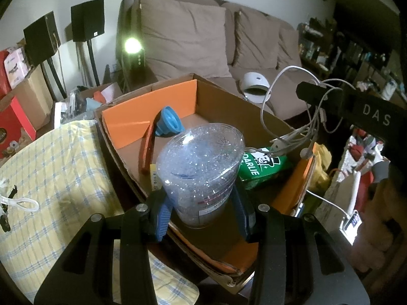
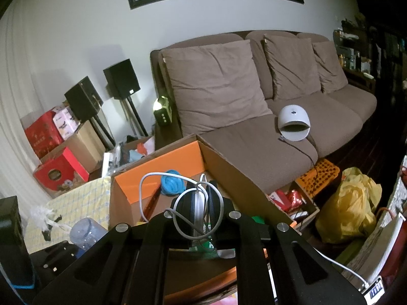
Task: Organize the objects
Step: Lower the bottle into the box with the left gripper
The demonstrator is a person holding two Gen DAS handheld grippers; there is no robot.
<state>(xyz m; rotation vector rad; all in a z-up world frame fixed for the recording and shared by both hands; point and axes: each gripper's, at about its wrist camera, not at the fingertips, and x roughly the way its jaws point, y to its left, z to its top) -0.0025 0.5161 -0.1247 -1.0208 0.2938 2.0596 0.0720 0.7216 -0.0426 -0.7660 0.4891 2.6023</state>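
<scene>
Seen from the left wrist, the left gripper (image 1: 201, 212) clamps its blue pads on the base of a glittery clear cup (image 1: 201, 172), held over the near end of the cardboard box (image 1: 229, 106). Inside the box, a blue funnel (image 1: 169, 123) lies at 11 o'clock from the cup and a green Darlie carton (image 1: 264, 166) at 3 o'clock. From the right wrist, the right gripper (image 2: 202, 203) pinches a white cable (image 2: 178, 203) in nearly closed jaws above the same box, with the funnel at 11 o'clock.
</scene>
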